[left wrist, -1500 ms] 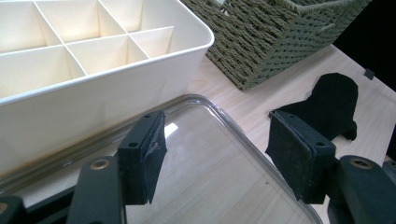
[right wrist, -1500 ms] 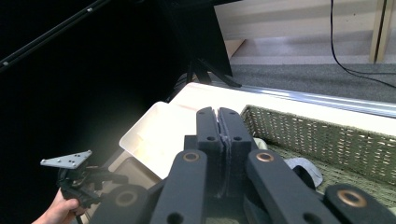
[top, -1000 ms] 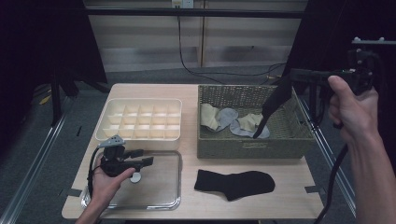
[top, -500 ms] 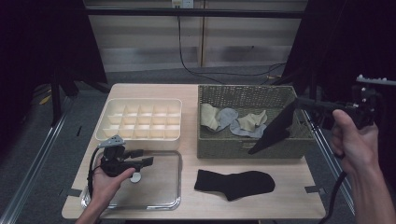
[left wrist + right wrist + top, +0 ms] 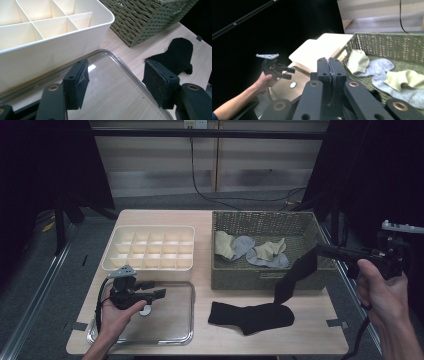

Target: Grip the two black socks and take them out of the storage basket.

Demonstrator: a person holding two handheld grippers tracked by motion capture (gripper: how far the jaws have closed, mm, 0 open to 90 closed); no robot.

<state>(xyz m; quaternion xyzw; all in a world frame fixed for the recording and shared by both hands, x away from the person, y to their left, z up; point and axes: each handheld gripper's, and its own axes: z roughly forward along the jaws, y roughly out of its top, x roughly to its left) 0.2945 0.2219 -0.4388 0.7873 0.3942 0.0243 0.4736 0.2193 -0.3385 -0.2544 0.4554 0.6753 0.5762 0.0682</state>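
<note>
- Socks are what I am working on: my right claw [image 5: 316, 253] is pinching a black sock [image 5: 294, 275] at its top end, jaws pressed tight together on the cloth.
- That sock is hanging in the air, draping down in front of the basket's [image 5: 260, 277] near wall, with its lower end just above the surface [image 5: 310, 340].
- Its mate, the flat sock [image 5: 251, 317], is lying on the surface near the front edge, just below the hanging one and apart from the basket.
- Inside the basket I am seeing a few light socks [image 5: 250, 250], cream and grey, lying loosely against one another.
- My left claw [image 5: 156, 295] is resting over the clear tray [image 5: 170, 337], jaws standing wide with nothing between the pads [image 5: 79, 83].
- From the left gripper view, the tray's rim is sitting just beside the cream divider box [image 5: 52, 40], and the flat sock is showing beyond the far pad.
- A small round white object [image 5: 145, 310] is lying on the tray, right by the left hand [image 5: 116, 316].
</note>
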